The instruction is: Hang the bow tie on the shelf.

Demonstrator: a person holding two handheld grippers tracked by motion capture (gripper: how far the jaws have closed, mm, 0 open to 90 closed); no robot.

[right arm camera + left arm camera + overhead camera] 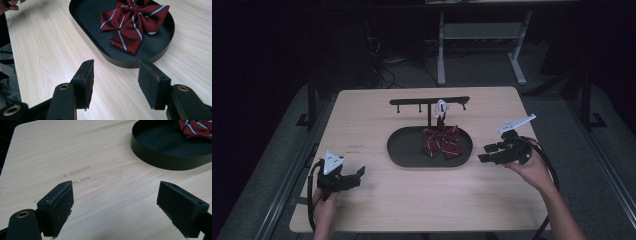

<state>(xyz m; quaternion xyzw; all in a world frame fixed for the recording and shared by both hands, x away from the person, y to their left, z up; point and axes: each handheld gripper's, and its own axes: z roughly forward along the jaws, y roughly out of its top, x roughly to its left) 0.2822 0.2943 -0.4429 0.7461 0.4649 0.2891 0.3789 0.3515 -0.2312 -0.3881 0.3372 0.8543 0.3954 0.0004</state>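
A dark red bow tie with white stripes (442, 141) (133, 23) lies in the right half of a black oval tray (404, 155) (82, 15) (160, 160) at mid-table. Behind the tray stands a black T-shaped hanger rack (429, 102) with a small white piece on its post. My left gripper (357, 175) (116, 207) rests low at the table's front left, open and empty, pointing toward the tray. To the right of the tray my right gripper (487, 152) (116, 82) hovers open, nothing between its jaws, aimed at the tray's near rim.
The light wooden table (412, 200) has bare room in front of and beside the tray. Faint scuff marks (78, 170) lie on the wood ahead of the left gripper. Beyond the table stand white desk legs (441, 50) on a dark floor.
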